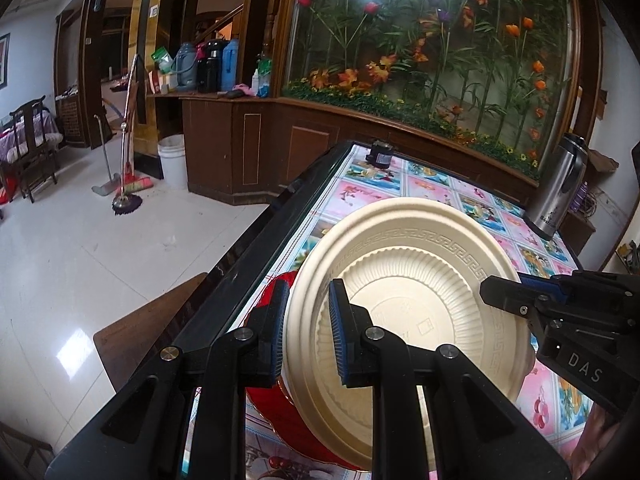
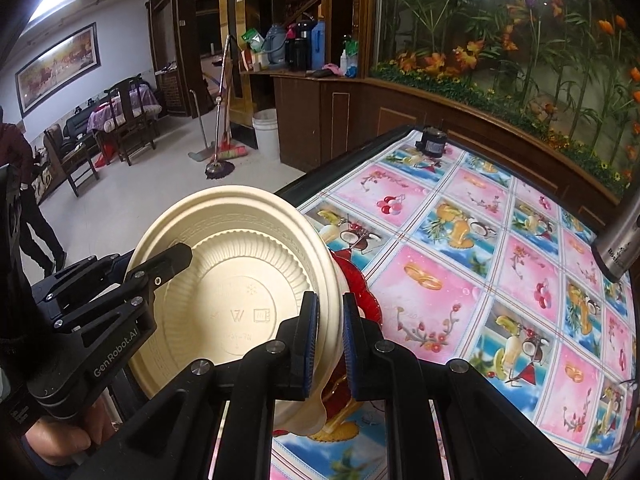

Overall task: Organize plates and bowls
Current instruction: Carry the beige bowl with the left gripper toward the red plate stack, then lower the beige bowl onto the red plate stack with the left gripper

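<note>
Your left gripper has its blue-padded fingers clamped over the near rim of the cream plate, one finger outside the rim and one inside the dish. Your right gripper pinches the opposite rim of the same plate in the same way, so both hands hold it at once, edge against edge.

Between those two grips the plate hangs tilted and lifted clear of the tabletop, its underside toward the cameras. Just beneath and behind it sits a red dish with a scalloped edge, resting on the fruit-patterned cloth near the table's left edge. I cannot tell whether the cream plate touches the red one.

As for progress, you look to be in the middle of one move: a single plate is in the air, and it reads as either coming off or going onto the red dish. No finished stack shows, and no bowls are in view, so most of the sorting seems left to do.

The plate itself is pale cream, round and moulded, with a key-pattern band near the rim, fine radial ribs inside that, and stamped marks at the centre. It looks light and thin-walled, likely a disposable kind that may flex under a hard pinch.
</note>
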A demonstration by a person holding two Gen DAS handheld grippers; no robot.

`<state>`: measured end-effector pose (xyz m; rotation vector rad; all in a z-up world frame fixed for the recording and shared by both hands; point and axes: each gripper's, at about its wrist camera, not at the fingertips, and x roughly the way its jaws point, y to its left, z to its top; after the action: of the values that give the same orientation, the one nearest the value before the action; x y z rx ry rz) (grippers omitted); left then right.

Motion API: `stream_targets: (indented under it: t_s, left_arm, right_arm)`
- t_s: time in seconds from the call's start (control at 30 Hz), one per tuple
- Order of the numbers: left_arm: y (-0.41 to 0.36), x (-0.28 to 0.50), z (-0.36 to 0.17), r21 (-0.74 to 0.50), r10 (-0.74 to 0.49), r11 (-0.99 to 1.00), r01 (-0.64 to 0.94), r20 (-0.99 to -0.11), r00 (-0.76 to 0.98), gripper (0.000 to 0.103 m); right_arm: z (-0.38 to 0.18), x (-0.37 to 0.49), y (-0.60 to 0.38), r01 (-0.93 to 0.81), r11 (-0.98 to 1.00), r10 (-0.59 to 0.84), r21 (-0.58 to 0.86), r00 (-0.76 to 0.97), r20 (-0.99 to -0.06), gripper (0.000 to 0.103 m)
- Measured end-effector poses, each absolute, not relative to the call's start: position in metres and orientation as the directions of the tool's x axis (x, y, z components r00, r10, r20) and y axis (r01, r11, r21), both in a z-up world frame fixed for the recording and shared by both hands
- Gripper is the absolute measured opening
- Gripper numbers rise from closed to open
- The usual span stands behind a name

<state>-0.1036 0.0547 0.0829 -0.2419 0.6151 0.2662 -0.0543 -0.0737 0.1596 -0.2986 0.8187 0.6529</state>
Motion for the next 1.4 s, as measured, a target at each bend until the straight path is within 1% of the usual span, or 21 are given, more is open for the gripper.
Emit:
stream_targets:
  t_s: [0.43,1.1,1.4]
  left_arm:
    - [0.060,-0.094,0.071,-0.154,0.165,0.931,-0.330,-0.630,0.759,0.018]
    - [0.059,-0.086,0.063,-0.138,0.178,0.930,-0.340,-0.640,0.747,0.018]
    - [0.052,-0.089,0.065,-0.089,0.221,0.933,-0.349,-0.622,0.751,0.018]
  right_arm:
    - [0.144,-0.041,-0.063,-0.641,0.767,0.395,0.004,0.467,-0.791,0.012]
    - [0.139,-0.034,-0.063,-0.630,0.777,0.382,-0.006,0.478,-0.791,0.012]
    - [0.138,-0.034,-0.064,-0.628,0.778,0.388,0.002,0.478,-0.788,0.012]
